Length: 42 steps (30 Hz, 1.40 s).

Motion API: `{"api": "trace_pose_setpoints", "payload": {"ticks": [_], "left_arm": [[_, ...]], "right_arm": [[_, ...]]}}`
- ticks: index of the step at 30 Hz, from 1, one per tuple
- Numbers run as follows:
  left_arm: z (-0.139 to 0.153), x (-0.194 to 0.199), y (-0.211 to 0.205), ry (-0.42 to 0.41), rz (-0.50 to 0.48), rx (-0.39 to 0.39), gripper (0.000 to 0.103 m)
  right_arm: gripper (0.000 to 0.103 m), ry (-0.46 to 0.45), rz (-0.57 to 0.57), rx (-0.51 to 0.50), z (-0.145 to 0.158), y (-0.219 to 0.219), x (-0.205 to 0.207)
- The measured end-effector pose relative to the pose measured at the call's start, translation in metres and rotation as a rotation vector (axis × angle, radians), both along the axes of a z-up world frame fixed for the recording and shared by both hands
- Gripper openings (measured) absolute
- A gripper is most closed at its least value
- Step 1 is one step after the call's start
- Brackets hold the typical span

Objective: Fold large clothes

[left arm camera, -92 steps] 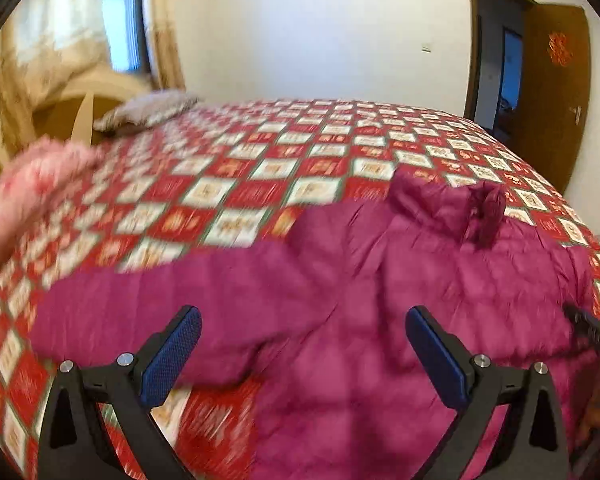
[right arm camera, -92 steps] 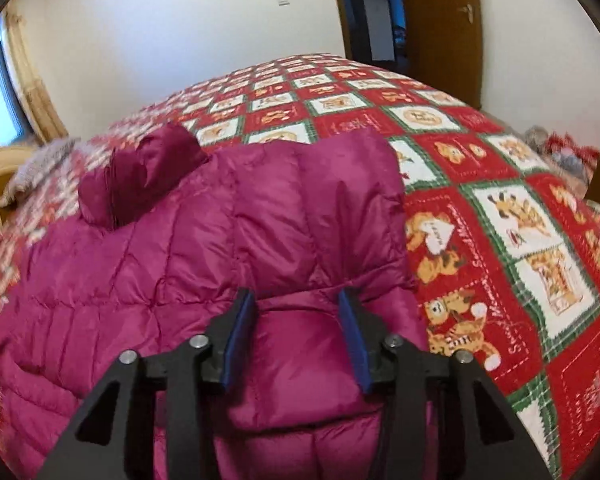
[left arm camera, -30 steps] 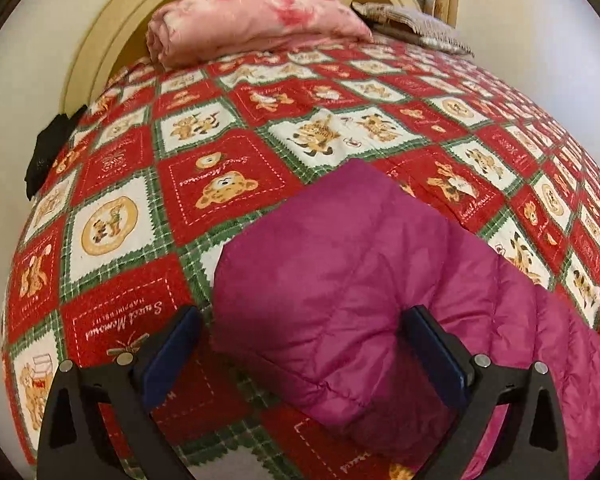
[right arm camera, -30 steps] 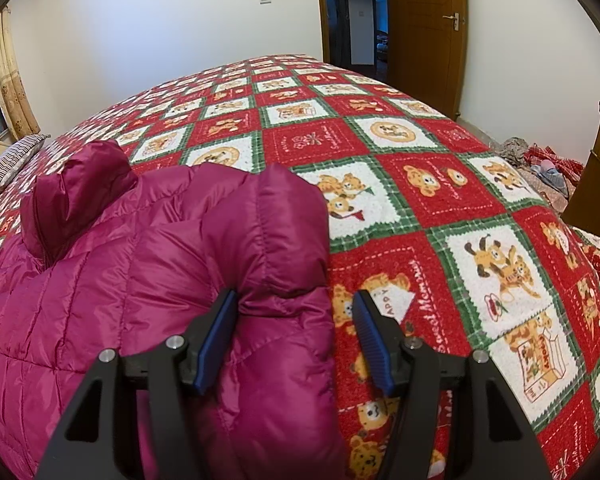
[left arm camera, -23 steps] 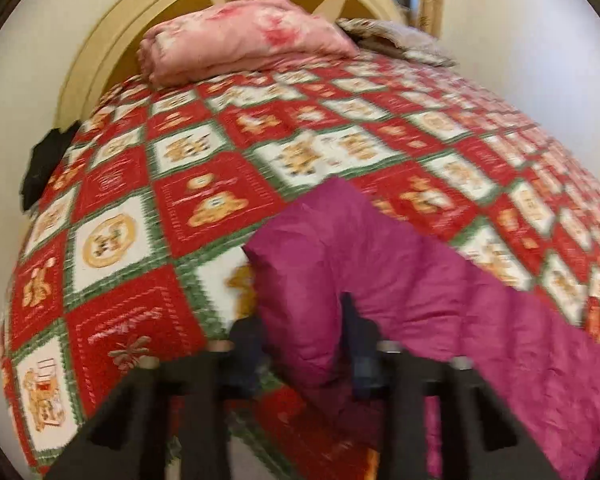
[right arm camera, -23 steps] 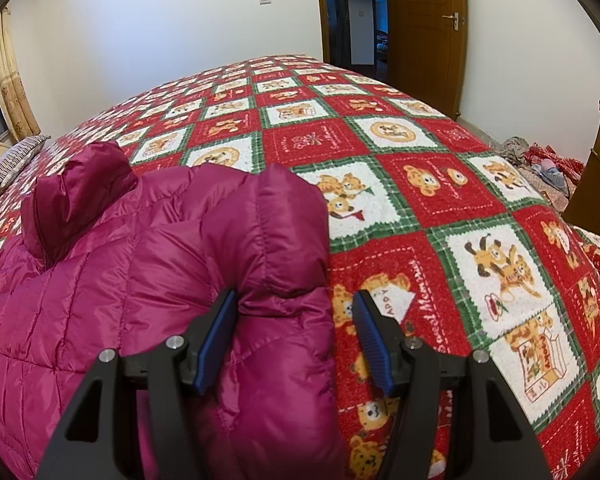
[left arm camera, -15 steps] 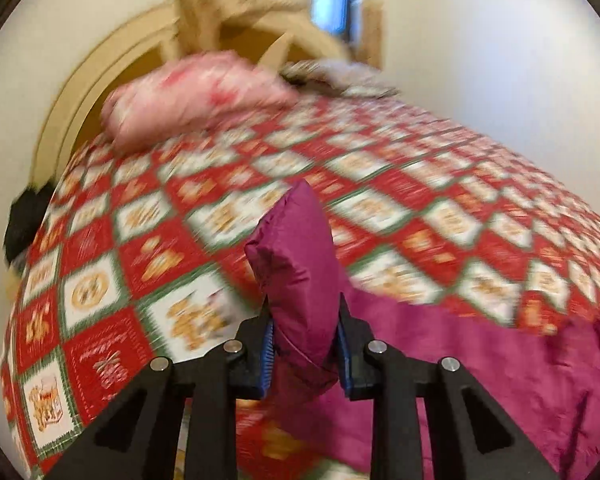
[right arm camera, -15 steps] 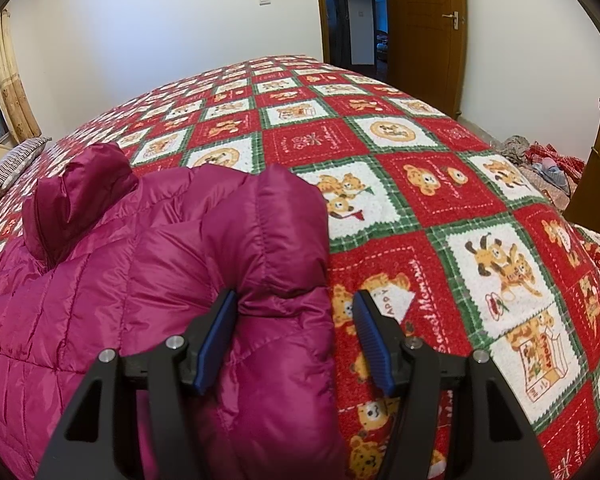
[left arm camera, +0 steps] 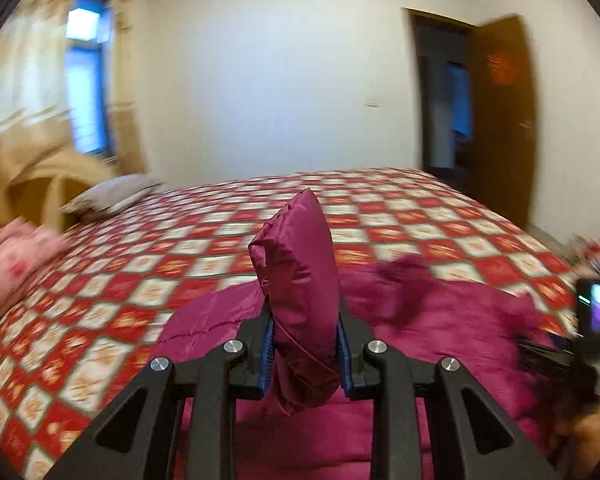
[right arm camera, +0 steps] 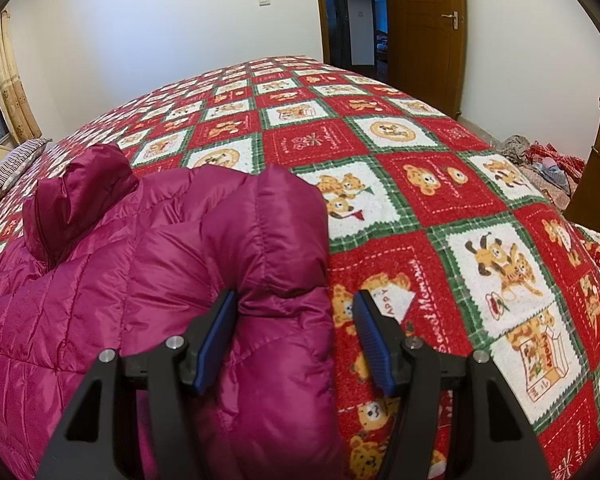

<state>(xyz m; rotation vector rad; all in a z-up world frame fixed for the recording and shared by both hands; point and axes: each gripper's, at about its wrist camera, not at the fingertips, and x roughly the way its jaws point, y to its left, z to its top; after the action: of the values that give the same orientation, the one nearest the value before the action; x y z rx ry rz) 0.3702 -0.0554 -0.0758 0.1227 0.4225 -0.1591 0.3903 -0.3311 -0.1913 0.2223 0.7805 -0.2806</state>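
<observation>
Left gripper [left arm camera: 303, 350] pinching puffer jacket sleeve [left arm camera: 298, 280], centre frame.
We see right gripper [right arm camera: 294, 340] half-open, jacket fold [right arm camera: 276, 280] between fingers.

One magenta puffer jacket [right arm camera: 148, 280], one checked bear-print bedspread [right arm camera: 440, 184], two pillows [left arm camera: 112, 196], one wooden door [right arm camera: 424, 20].

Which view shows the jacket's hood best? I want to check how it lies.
The right wrist view: the hood is sharp, bunched up on the jacket. The left wrist view shows it only blurred, behind the clamped sleeve.
</observation>
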Motion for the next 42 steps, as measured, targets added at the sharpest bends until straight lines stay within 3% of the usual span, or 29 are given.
{"api": "trace_pose_setpoints", "payload": {"ticks": [4, 8, 13, 14, 16, 17, 18, 22, 24, 26, 28, 30, 34, 36, 37, 40, 42], "left_arm": [[-0.032, 0.001, -0.066, 0.077, -0.115, 0.059, 0.028], [-0.075, 0.006, -0.094, 0.307, -0.227, 0.083, 0.038], [-0.079, -0.024, -0.085, 0.291, -0.210, 0.158, 0.043], [-0.077, -0.032, -0.077, 0.282, -0.204, 0.143, 0.046], [-0.066, -0.040, -0.044, 0.264, -0.153, 0.061, 0.062], [-0.062, -0.040, -0.024, 0.252, -0.112, 0.017, 0.078], [-0.060, -0.042, -0.006, 0.235, -0.063, -0.021, 0.088], [-0.071, -0.031, 0.063, 0.254, 0.155, -0.102, 0.089], [-0.081, -0.031, 0.081, 0.272, 0.195, -0.121, 0.089], [-0.094, -0.036, 0.087, 0.289, 0.203, -0.126, 0.089], [-0.109, -0.039, 0.085, 0.349, 0.163, -0.134, 0.089], [-0.111, -0.041, 0.081, 0.363, 0.142, -0.126, 0.089], [-0.111, -0.045, 0.093, 0.344, 0.201, -0.200, 0.089], [-0.111, -0.048, 0.107, 0.332, 0.275, -0.257, 0.089], [-0.111, -0.051, 0.116, 0.326, 0.318, -0.286, 0.089], [-0.118, -0.052, 0.140, 0.344, 0.420, -0.400, 0.089], [-0.120, -0.057, 0.155, 0.306, 0.416, -0.519, 0.089]], "right_arm": [[0.062, 0.000, 0.000, 0.000, 0.000, 0.000, 0.000], [0.063, -0.001, 0.001, 0.001, 0.000, -0.001, -0.001], [0.063, -0.006, 0.008, 0.006, 0.000, -0.001, -0.001], [0.063, -0.007, 0.008, 0.006, 0.000, -0.001, -0.002], [0.063, -0.007, 0.008, 0.007, 0.000, -0.001, -0.002], [0.063, -0.007, 0.008, 0.006, -0.001, -0.001, -0.002], [0.063, -0.006, 0.009, 0.005, 0.000, -0.001, -0.002], [0.065, 0.005, 0.008, -0.007, 0.000, 0.000, 0.000], [0.068, 0.024, 0.001, -0.029, 0.001, 0.002, 0.002], [0.086, 0.060, -0.030, -0.069, 0.004, 0.005, 0.002], [0.086, 0.080, -0.076, -0.081, 0.013, 0.007, -0.003], [0.084, 0.012, -0.066, -0.046, 0.028, 0.015, -0.018], [0.085, -0.109, 0.134, -0.027, 0.071, 0.079, -0.043], [0.093, -0.155, 0.274, 0.011, 0.090, 0.123, -0.052], [0.103, -0.171, 0.330, 0.031, 0.097, 0.142, -0.054], [0.103, -0.143, 0.466, 0.085, 0.103, 0.195, -0.045], [0.103, -0.080, 0.489, 0.036, 0.093, 0.223, -0.031]]}}
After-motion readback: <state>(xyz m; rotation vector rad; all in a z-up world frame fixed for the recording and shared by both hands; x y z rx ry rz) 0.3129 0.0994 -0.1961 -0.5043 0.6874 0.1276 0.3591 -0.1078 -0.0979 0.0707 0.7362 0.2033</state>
